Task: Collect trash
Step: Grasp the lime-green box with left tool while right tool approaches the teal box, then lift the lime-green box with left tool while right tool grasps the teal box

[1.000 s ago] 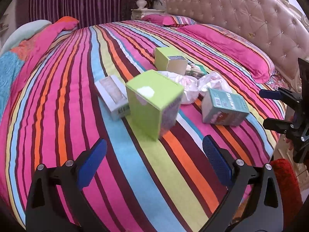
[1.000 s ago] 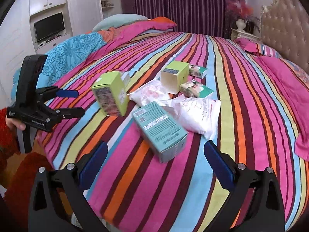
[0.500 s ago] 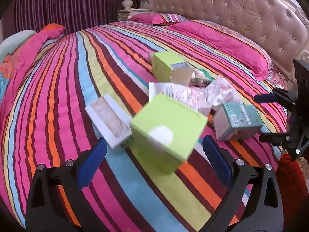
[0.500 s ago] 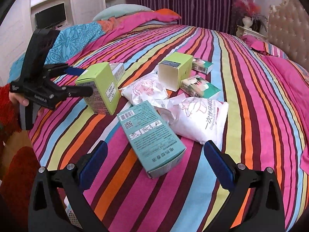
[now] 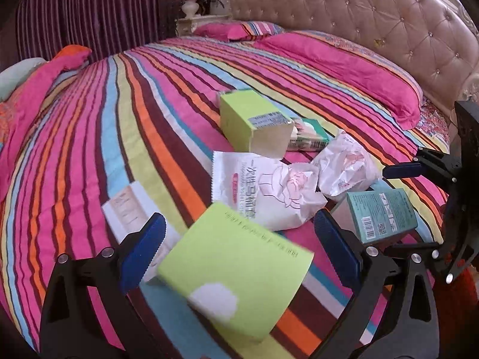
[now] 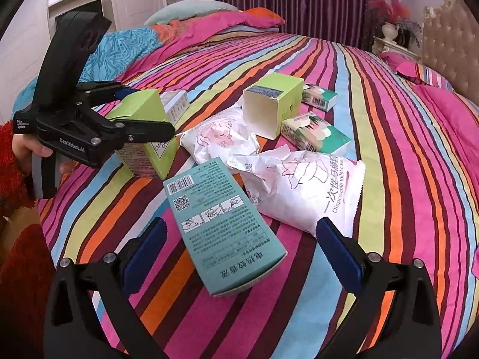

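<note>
Reaching w/ both: left gripper [image 5: 236,246] jaws wide around the green box [image 5: 236,272], right gripper [image 6: 239,246] jaws wide around the teal box [image 6: 221,224], near bed [image 6: 389,179] edge. Light, thin card; hold flat sides.

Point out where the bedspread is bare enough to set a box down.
Bare striped bedspread runs right of the white "Disposable toilet case" packet, toward the pink pillow. More lies beyond the open lime-green carton, toward the folded pink duvet. Crowded: the cluster around the teal printed box and the lime box between the left tongs.
</note>
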The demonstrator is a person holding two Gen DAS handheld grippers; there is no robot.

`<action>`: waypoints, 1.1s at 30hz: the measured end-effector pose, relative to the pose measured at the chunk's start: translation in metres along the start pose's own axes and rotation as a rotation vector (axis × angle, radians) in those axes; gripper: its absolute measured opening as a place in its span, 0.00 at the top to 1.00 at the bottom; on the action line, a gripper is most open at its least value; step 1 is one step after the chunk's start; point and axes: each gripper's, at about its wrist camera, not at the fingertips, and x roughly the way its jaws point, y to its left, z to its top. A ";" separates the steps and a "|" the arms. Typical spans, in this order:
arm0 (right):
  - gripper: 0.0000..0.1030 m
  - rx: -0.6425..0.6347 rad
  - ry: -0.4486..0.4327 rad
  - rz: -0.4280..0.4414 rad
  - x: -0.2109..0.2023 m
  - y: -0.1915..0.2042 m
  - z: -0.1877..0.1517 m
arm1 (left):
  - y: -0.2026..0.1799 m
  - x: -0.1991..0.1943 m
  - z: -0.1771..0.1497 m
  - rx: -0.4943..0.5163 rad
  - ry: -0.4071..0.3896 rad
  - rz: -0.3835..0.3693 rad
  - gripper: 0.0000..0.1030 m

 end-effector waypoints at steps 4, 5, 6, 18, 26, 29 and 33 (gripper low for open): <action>0.08 -0.013 0.015 0.013 0.004 0.004 0.000 | 0.000 0.006 -0.003 -0.034 0.031 0.000 0.07; 0.08 -0.022 0.019 0.009 0.006 0.006 0.000 | 0.000 0.007 -0.005 -0.039 0.043 -0.006 0.07; 0.08 -0.029 0.022 0.005 0.007 0.007 0.001 | 0.000 0.007 -0.006 -0.039 0.049 -0.009 0.07; 0.47 0.040 0.034 -0.020 0.006 0.005 -0.003 | 0.004 -0.003 -0.017 -0.051 0.060 0.007 0.31; 0.52 0.191 0.011 0.006 -0.014 0.002 -0.015 | -0.002 -0.022 -0.033 -0.168 0.046 0.010 0.31; 0.52 0.257 -0.002 0.015 -0.022 0.002 -0.022 | -0.006 -0.036 -0.044 -0.207 0.019 -0.003 0.31; 0.52 0.315 -0.021 0.017 -0.037 0.004 -0.029 | -0.018 -0.057 -0.057 -0.213 0.001 -0.004 0.31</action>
